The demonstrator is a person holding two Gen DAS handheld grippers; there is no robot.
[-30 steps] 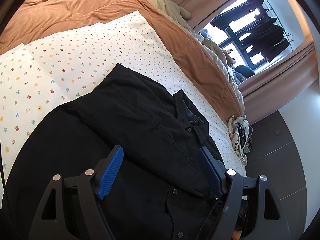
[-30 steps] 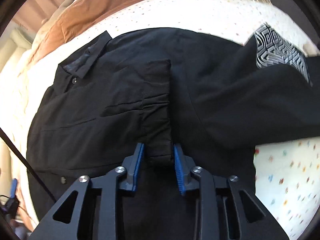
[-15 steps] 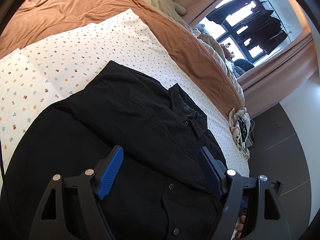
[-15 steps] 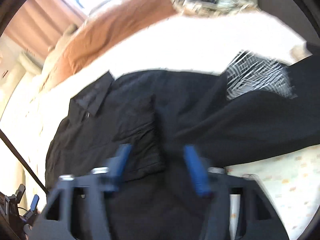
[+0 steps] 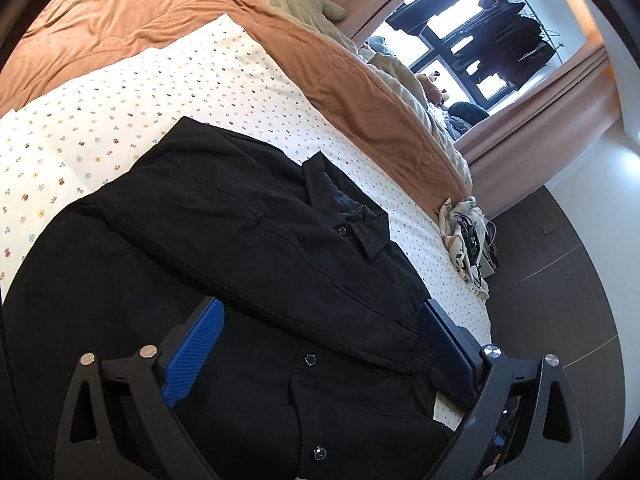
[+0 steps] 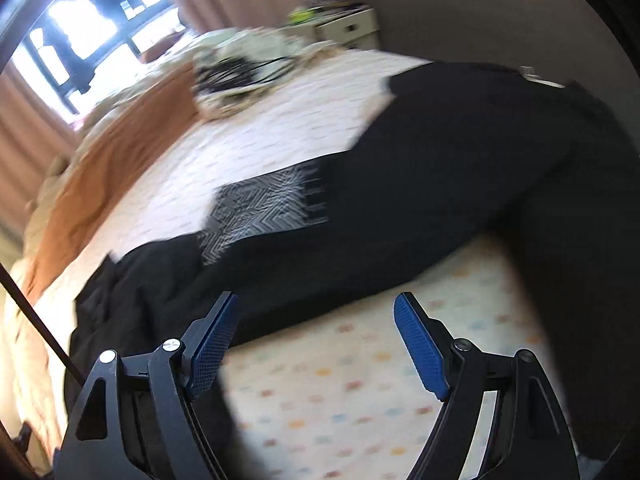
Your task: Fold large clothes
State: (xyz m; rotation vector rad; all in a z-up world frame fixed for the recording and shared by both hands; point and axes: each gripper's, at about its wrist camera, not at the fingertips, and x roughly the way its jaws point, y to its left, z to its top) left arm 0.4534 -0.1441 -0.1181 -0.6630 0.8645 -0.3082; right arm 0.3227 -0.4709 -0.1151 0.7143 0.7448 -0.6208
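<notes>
A black button-up shirt [image 5: 248, 240] lies spread on the floral sheet [image 5: 160, 92], with its collar [image 5: 360, 232] toward the bed's edge and one side folded over the front. My left gripper [image 5: 320, 308] hovers above the button placket. Its jaws are opening, and no cloth is pinched between them. In the blurred right wrist view, a long black part of the shirt [image 6: 440, 184] stretches across the bed beside a grey patterned patch [image 6: 260, 208]. My right gripper [image 6: 316, 300] is open and holds nothing, just above the sheet [image 6: 340, 380] at the cloth's near edge.
A brown duvet [image 5: 140, 12] covers the far half of the bed. A heap of light cloth and cables [image 5: 464, 232] sits at the bed's corner. Beyond the edge are dark floor [image 5: 560, 280], a window with curtains and a pale bedside cabinet [image 6: 344, 24].
My right gripper let go of the folded black sleeve, opened wide and swung off to the side over the floral sheet. My left gripper's jaws spread wider and it drew back slightly.
</notes>
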